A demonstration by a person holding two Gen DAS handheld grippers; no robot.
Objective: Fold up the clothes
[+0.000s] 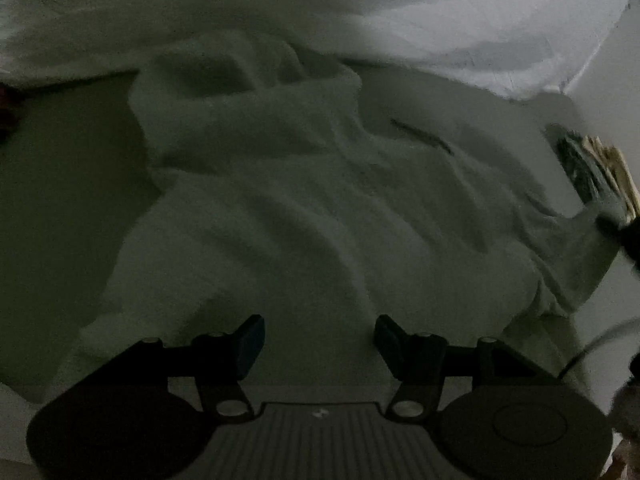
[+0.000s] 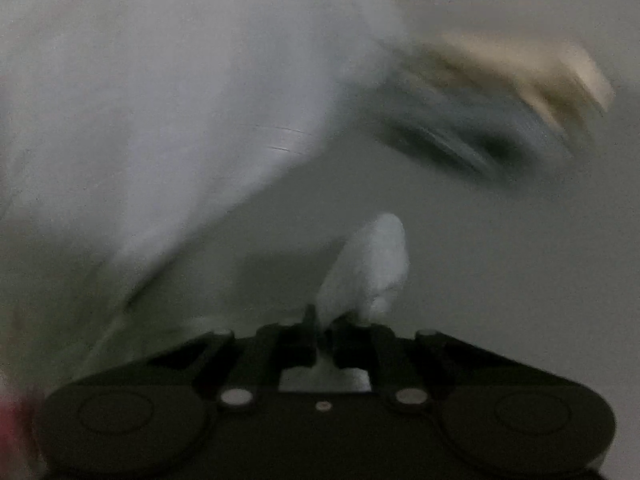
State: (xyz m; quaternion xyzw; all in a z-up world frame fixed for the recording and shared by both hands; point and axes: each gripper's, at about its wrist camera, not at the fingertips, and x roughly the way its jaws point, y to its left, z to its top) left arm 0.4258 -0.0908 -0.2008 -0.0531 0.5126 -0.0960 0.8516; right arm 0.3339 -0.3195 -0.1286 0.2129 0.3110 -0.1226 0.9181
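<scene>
The right gripper [image 2: 322,322] pinches a corner of the crumpled white garment [image 1: 320,184] lying on the pale surface [image 1: 60,184], while the left gripper [image 1: 320,340] hovers open above its near edge, so the next move likely calls for a 2nd pinch there.

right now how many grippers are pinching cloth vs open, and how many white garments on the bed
grippers shut on cloth: 1, the right gripper
grippers open: 1, the left gripper
white garments: 1, the white garment
total: 3
</scene>
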